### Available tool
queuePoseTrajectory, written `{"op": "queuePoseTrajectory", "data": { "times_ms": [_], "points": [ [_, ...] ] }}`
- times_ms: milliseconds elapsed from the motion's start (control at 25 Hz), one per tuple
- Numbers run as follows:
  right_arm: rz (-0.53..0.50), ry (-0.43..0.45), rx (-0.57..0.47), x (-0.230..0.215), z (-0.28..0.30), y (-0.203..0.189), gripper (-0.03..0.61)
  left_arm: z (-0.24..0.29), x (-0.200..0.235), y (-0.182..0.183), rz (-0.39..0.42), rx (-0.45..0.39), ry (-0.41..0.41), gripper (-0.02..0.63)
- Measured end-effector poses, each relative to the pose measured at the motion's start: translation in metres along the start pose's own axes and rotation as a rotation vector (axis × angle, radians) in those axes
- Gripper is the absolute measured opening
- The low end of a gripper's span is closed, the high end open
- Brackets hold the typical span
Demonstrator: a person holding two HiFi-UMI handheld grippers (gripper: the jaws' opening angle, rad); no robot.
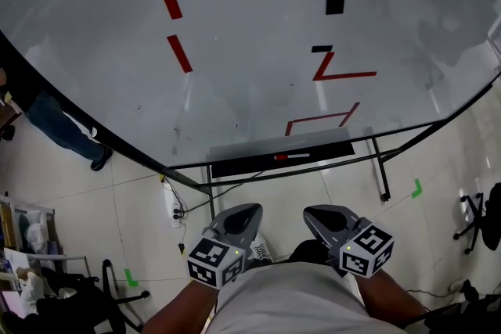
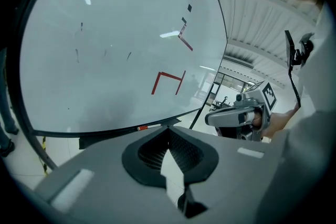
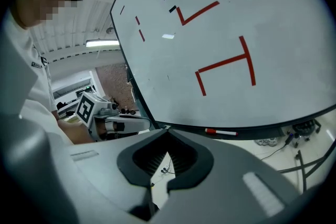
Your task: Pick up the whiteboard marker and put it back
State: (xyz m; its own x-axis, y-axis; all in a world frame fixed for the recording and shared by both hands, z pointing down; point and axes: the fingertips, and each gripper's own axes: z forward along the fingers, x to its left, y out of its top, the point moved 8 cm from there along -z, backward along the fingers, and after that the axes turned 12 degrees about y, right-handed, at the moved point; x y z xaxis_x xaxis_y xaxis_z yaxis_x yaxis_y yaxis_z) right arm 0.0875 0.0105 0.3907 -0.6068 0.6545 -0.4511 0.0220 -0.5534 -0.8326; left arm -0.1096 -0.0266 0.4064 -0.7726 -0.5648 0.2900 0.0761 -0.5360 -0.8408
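As marker [image 1: 291, 157] lies along tray [image 1: 243, 165], cap leftward: left gripper [image 1: 250, 209], right gripper [image 1: 315, 211] closed, empty.

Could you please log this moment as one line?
whiteboard marker: on tray; left hand-held gripper: shut, empty; right hand-held gripper: shut, empty

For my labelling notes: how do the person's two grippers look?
The left gripper and right gripper are grey shells; their tongs have black ribbed pads. Each carries a cube with black-and-white square markers. The person's top is light grey.
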Motion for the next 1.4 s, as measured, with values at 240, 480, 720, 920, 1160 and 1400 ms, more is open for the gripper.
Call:
{"op": "queuePoseTrajectory", "data": {
  "times_ms": [240, 480, 720, 920, 1160, 1400],
  "points": [
    [-0.006, -0.001, 0.022, -0.008, 0.013, 0.006, 0.002, 0.009, 0.008, 0.002, -0.030, 0.001, -0.017, 0.017],
    [-0.011, 0.051, 0.067, -0.026, 0.019, 0.013, 0.002, 0.020, 0.000, 0.006, 0.026, 0.003, 0.037, 0.017],
    [-0.047, 0.088, 0.089, -0.050, 0.017, 0.028, 0.002, 0.038, -0.005, 0.014, -0.014, 0.003, 0.066, 0.016],
    [-0.043, 0.115, 0.106, -0.065, 0.013, 0.026, 0.002, 0.051, -0.012, 0.019, -0.026, 0.006, 0.092, 0.017],
    [-0.030, 0.137, 0.125, -0.077, 0.009, 0.018, 0.002, 0.061, -0.018, 0.021, -0.015, 0.012, 0.114, 0.016],
    [-0.132, 0.102, 0.168, -0.090, 0.010, 0.018, 0.002, 0.062, -0.018, 0.018, -0.020, 0.023, 0.128, 0.017]
  ]
}}
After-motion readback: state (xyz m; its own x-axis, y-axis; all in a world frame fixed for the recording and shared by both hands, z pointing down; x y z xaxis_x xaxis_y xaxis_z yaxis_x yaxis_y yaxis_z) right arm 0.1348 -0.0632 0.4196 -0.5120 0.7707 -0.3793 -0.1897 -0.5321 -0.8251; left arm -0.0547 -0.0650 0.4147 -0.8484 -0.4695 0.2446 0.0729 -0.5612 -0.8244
